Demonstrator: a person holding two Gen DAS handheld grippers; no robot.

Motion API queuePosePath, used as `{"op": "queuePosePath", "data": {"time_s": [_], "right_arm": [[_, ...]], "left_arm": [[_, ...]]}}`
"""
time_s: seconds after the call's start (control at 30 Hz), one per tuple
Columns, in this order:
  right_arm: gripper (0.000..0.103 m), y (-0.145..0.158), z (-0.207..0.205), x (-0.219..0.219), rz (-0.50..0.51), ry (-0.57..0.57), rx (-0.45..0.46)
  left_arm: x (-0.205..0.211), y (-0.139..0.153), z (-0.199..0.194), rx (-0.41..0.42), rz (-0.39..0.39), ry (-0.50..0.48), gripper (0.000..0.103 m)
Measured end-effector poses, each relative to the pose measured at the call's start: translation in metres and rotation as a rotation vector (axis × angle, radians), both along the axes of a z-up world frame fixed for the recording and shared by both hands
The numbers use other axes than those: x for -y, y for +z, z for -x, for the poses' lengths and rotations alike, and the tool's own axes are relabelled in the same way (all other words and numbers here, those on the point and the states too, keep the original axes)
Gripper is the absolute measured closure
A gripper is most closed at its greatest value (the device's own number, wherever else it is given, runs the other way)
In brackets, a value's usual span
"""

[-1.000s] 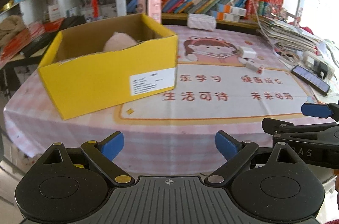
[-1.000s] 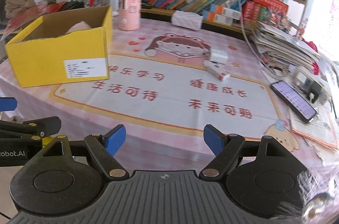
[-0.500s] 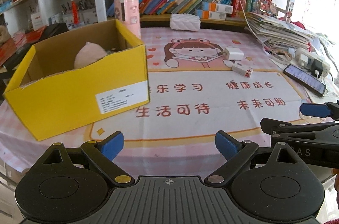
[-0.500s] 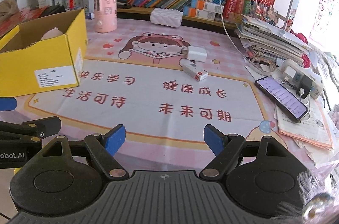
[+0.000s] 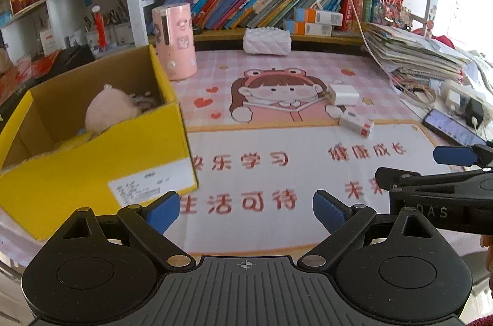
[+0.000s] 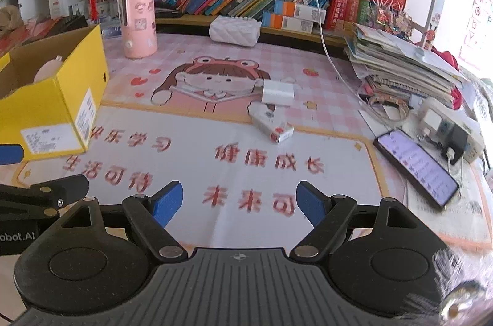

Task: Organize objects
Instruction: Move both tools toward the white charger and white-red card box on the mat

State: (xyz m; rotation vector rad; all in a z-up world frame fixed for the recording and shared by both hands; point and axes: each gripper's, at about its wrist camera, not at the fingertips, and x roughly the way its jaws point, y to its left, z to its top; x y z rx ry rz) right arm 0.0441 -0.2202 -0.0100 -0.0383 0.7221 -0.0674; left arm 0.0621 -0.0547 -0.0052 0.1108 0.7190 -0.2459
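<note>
two empty grippers above a pink cartoon desk mat [image 6: 234, 141].
left gripper [image 5: 246, 210] and right gripper [image 6: 239, 202] both gape wide, blue ribbed pads holding nothing. far left, an open yellow cardboard box [image 5: 92, 159] half hides a fuzzy pink plush [image 5: 107, 108]. mid-mat lie a white charger block [image 6: 277, 93] and a small red-ended carton [image 6: 272, 128], its print blurred.

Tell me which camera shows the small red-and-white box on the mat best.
The right wrist view: the small red-and-white box lies near centre, its red end facing the camera, just in front of the white charger. The left wrist view shows it smaller and further right.
</note>
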Motion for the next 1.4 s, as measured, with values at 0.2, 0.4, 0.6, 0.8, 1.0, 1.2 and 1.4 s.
{"op": "queuePosePath", "data": {"time_s": [0.2,0.4,0.6,0.8,1.0,1.2,1.4], "right_arm": [[0.023,0.005,-0.029,0.019,0.000,0.023,0.008],[0.023,0.008,-0.052,0.042,0.002,0.038,0.019],[0.023,0.011,-0.072,0.067,-0.002,0.051,0.035],[0.023,0.012,-0.088,0.092,-0.011,0.056,0.047],[0.024,0.008,-0.102,0.113,-0.035,0.058,0.044],[0.025,0.004,-0.113,0.128,-0.066,0.062,0.047],[0.028,0.005,-0.116,0.139,-0.077,0.056,0.066]], "left_arm": [[0.020,0.000,-0.021,0.003,0.003,0.021,0.008],[0.043,0.002,-0.039,0.010,0.006,0.030,0.008],[0.068,0.004,-0.055,0.024,0.005,0.038,0.008],[0.092,0.005,-0.069,0.032,-0.006,0.040,0.008],[0.113,0.000,-0.080,0.021,-0.025,0.037,0.008],[0.127,-0.004,-0.089,0.010,-0.039,0.030,0.009],[0.140,-0.009,-0.093,0.006,-0.045,0.008,0.009]]}}
